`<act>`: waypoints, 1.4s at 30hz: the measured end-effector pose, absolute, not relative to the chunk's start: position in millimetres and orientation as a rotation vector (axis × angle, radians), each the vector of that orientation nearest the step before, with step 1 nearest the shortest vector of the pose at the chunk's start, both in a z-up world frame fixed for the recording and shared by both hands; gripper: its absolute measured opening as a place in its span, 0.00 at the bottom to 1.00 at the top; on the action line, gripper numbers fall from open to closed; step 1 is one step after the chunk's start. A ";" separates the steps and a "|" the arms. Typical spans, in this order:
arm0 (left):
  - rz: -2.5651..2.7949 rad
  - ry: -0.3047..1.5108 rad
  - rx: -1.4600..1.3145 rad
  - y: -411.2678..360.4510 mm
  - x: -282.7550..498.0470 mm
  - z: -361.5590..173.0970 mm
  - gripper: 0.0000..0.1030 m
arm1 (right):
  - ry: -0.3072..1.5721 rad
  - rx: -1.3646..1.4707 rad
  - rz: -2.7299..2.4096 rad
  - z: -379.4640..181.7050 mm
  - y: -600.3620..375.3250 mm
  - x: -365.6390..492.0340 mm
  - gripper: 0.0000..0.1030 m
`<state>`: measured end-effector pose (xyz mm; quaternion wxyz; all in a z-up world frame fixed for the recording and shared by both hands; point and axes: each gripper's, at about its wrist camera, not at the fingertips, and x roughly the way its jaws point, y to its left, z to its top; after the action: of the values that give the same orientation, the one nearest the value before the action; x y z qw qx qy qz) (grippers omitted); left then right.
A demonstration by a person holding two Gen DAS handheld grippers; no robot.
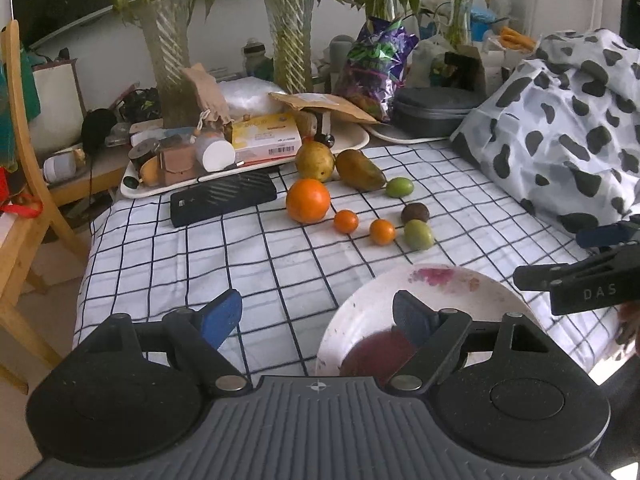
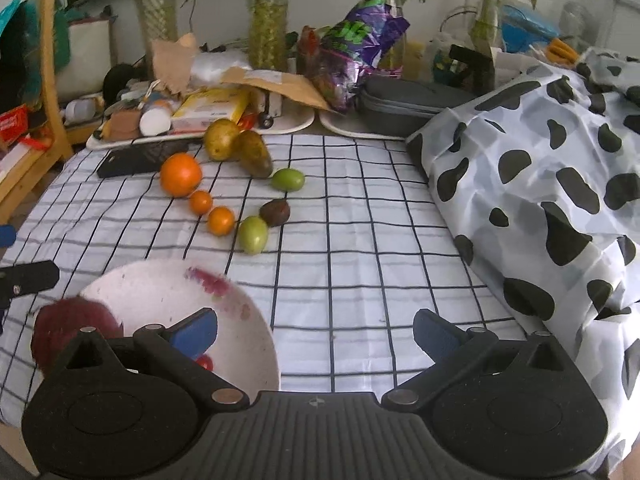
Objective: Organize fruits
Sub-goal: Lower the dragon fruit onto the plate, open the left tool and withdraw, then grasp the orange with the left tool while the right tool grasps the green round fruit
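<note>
we see the left gripper [image 1: 318, 316] with its blue fingers spread wide and holding nothing, the right-hand finger over the rim of a white bowl [image 1: 460, 292] that stands near us on the checked cloth [image 1: 200, 248]. a dark red fruit [image 1: 376, 350] lies inside the bowl, blurred. the right gripper [image 2: 316, 330] is likewise wide apart and empty, its left finger over the same bowl [image 2: 168, 284], its right finger over bare cloth. farther back, well apart from the bowl, the loose fruits lie on the cloth: a large orange [image 1: 308, 201], two small oranges [image 1: 346, 221] [image 1: 382, 231], a green fruit [image 1: 418, 234] touching or just beside a dark brown one [image 1: 415, 213], a second green fruit [image 1: 399, 187], a pear [image 1: 315, 161] and a mango [image 1: 360, 169]. a spotted cover [image 2: 540, 184] lies to the right.
</note>
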<state>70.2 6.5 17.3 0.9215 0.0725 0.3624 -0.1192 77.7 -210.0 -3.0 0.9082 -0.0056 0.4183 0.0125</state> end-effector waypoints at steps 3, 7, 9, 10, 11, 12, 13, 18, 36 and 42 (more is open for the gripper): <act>-0.249 0.738 0.137 7.7 79.6 18.5 0.80 | 0.866 0.001 0.023 -3.7 -211.6 86.5 1.00; -0.220 0.745 0.130 10.3 96.4 14.8 0.80 | 0.873 -0.006 0.012 -8.4 -211.5 99.2 1.00; -0.208 0.749 0.117 12.6 105.6 12.0 0.80 | 0.882 0.010 0.016 -12.9 -212.6 106.8 1.00; -0.207 0.753 0.106 14.1 109.7 10.6 0.80 | 0.884 0.022 0.030 -14.7 -213.3 110.1 1.00; -0.206 0.761 0.094 15.4 114.2 8.9 0.80 | 0.886 0.037 0.041 -16.0 -213.8 113.9 1.00; -0.206 0.771 0.086 16.4 119.1 7.5 0.80 | 0.884 0.052 0.051 -17.4 -214.6 117.7 1.00; -0.208 0.775 0.080 17.3 123.2 6.7 0.80 | 0.880 0.057 0.056 -18.0 -214.7 121.2 1.00; -0.216 0.798 0.083 18.3 145.4 0.3 0.80 | 0.876 0.005 0.080 -21.3 -207.7 140.5 1.00; -0.234 0.830 0.132 12.4 208.1 -16.0 0.79 | 0.944 -0.006 0.251 -39.5 -192.9 194.1 0.83; -0.247 0.838 0.126 12.2 221.0 -20.3 0.79 | 0.983 -0.021 0.272 -50.2 -185.9 208.4 0.58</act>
<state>221.0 12.2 -20.3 0.9041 0.0610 0.4056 -0.1196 208.4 -185.9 -50.2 0.8728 -0.0102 0.4704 0.1300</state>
